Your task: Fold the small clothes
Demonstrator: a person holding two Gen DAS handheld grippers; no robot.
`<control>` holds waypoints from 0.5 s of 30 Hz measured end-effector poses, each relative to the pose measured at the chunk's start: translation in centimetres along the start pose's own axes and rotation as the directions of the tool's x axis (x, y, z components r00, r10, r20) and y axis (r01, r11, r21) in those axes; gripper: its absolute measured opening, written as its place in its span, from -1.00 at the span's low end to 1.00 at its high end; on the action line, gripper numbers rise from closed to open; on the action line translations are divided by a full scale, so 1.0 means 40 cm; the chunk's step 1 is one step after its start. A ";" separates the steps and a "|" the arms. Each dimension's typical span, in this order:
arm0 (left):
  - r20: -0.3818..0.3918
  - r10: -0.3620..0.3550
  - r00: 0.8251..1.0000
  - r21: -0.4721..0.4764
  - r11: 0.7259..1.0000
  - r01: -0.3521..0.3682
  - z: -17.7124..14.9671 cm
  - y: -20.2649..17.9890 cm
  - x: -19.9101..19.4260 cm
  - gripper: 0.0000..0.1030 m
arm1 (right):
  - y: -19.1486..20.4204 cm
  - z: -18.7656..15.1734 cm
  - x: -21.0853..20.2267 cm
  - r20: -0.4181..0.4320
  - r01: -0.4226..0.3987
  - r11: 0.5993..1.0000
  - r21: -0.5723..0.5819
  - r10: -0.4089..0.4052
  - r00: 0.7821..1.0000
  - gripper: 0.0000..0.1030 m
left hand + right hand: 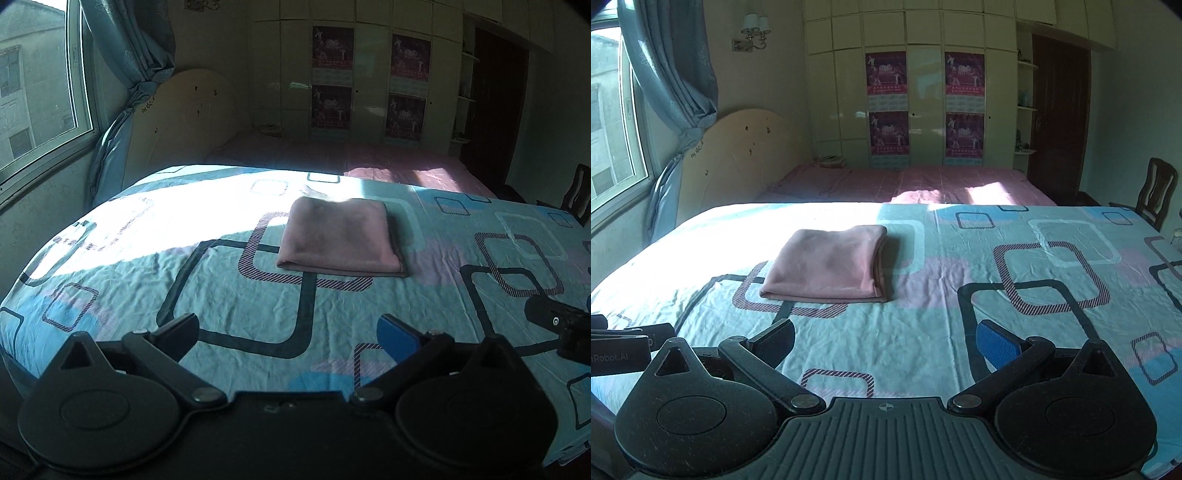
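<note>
Fingers: both grippers are spread wide with nothing between the pads. The left gripper (pixel 290 332) and the right gripper (pixel 886 338) hover side by side over the near edge of the patterned bedsheet (pixel 1015 258), neither touching cloth.

Task item: the pink cloth (pixel 827 266) lies flat on the sheet, already folded into a compact, roughly square stack. It sits on the far side of both grippers, well apart from the fingertips.

Bearing: in the left wrist view the pink cloth (pixel 338 238) lies almost straight ahead, slightly right of centre. In the right wrist view it lies ahead and to the left. The left gripper appears marginally better aligned; the distance looks similar for both.

Orientation: the stack is only slightly wider left to right. Layered edges show along its right side; the near edge looks like a rounded fold.

Judgement: the fold appears complete.
</note>
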State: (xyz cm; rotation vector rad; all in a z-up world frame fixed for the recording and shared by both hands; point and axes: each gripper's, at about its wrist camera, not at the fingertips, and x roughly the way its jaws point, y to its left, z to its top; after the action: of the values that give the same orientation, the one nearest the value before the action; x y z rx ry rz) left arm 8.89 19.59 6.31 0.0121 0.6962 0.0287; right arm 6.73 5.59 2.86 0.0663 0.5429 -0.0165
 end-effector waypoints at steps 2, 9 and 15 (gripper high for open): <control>0.010 0.000 1.000 0.000 1.000 0.000 -0.005 0.002 -0.016 0.99 | -0.002 -0.007 -0.019 0.014 0.004 1.000 -0.002 -0.004 1.000 1.00; 0.021 -0.001 1.000 0.004 1.000 0.001 -0.022 -0.001 -0.048 0.99 | -0.010 -0.019 -0.055 0.028 0.004 1.000 0.007 -0.004 1.000 1.00; 0.026 0.005 1.000 -0.003 1.000 -0.005 -0.029 0.003 -0.057 0.99 | -0.009 -0.024 -0.065 0.028 -0.006 1.000 0.009 0.006 1.000 1.00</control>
State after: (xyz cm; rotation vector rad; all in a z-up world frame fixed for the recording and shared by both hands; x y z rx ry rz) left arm 6.38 19.65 6.89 0.0113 0.6706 0.0340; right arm 3.99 5.29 3.36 0.0761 0.5143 -0.0138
